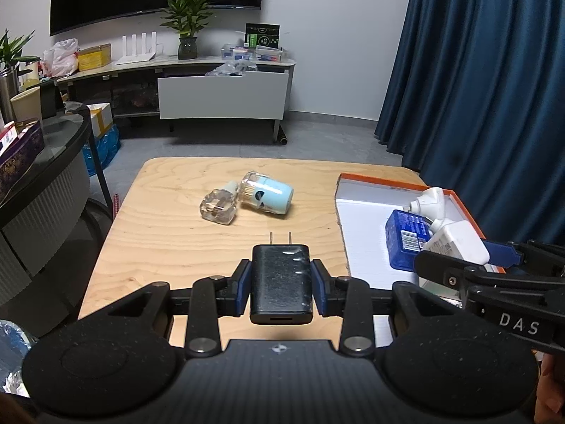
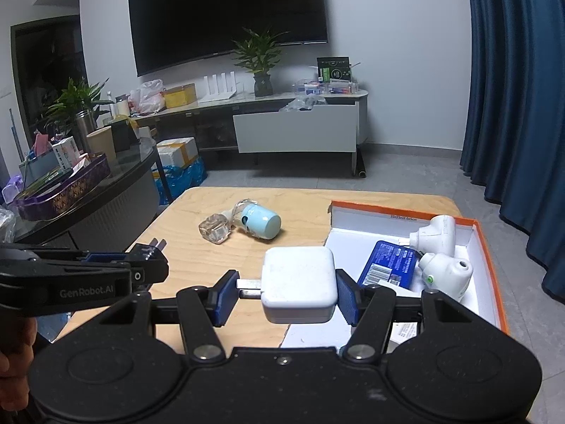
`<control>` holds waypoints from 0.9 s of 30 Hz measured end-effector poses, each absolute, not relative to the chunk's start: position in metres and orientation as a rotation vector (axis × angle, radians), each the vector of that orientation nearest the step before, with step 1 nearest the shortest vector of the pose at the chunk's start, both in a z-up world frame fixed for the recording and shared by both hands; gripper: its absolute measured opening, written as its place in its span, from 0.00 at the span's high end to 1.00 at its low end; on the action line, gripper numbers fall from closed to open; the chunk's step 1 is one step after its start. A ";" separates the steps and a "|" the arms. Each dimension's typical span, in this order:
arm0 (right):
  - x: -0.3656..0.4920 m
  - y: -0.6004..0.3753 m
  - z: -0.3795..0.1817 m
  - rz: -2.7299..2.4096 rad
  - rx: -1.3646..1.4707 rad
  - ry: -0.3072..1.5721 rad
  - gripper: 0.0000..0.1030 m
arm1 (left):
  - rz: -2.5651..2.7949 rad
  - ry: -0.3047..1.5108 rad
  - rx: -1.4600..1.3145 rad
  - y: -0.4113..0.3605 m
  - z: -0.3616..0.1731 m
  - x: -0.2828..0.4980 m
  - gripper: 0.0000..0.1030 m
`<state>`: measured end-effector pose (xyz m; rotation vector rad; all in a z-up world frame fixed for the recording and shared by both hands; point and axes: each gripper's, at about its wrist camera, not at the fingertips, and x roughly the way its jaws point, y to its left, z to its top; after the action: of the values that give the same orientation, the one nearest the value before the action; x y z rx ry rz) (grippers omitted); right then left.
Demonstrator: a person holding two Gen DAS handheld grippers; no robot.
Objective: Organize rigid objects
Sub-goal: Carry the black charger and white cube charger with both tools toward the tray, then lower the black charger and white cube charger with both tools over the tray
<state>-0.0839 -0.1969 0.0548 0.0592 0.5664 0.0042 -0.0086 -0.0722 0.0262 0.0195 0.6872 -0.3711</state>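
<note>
two chargers held over the counter (image 1: 169, 233)
left gripper (image 1: 281, 284) clamps a black charger (image 1: 281, 282) at centre; right gripper (image 2: 286, 291) clasps a white charger (image 2: 299, 282) beside the orange-rimmed box (image 2: 489, 275), centre right.

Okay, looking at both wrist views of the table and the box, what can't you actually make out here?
- Near end of the orange-rimmed box: hidden by the right tongs and white charger in the right view.
- Blue packet: print too small in both views.
- Black charger: underside hidden in the left tongs.
- Person's hand: cut off by the edge.
</note>
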 end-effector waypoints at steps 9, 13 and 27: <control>-0.092 -0.210 0.058 -0.028 0.073 0.558 0.33 | -0.409 0.687 0.033 -0.088 0.028 -0.013 0.65; -0.097 -0.218 0.060 -0.050 0.078 0.554 0.33 | -0.432 0.689 0.041 -0.096 0.028 -0.015 0.65; -0.111 -0.244 0.065 -0.117 0.103 0.528 0.33 | -0.511 0.692 0.064 -0.126 0.032 -0.018 0.65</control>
<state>-0.1108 -0.2444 0.0655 0.1034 0.5281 -0.1170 -0.0178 -0.1258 0.0316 0.0636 0.6915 -0.5111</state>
